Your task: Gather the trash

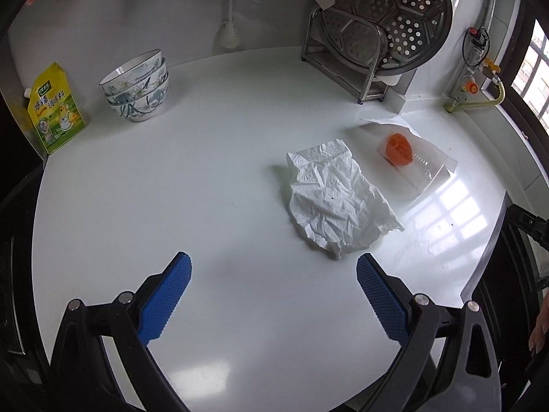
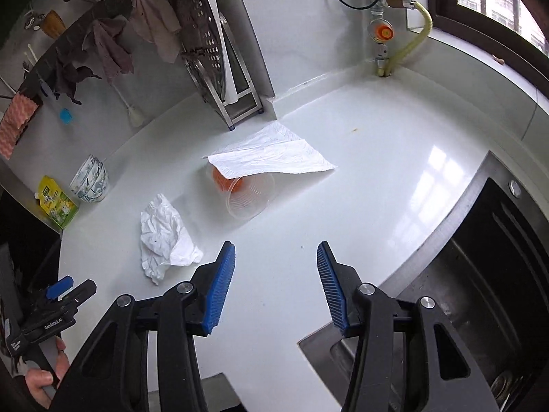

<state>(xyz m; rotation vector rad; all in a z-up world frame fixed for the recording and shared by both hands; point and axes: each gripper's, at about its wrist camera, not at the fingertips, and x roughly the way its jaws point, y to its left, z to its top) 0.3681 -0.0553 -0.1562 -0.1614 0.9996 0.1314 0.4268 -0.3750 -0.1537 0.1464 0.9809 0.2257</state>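
Note:
A crumpled white paper towel lies on the white counter, just ahead and right of my open, empty left gripper. It also shows in the right wrist view. Beyond it a clear plastic cup lies on its side with something orange inside. A flat white tissue partly covers the cup. My right gripper is open and empty, above the counter, short of the cup. The left gripper itself shows at the lower left of the right wrist view.
Stacked patterned bowls and a yellow seasoning pouch stand at the far left. A steel rack with a perforated steamer plate stands at the back. A gas valve and hose stand at the back right. A steel sink lies at the right.

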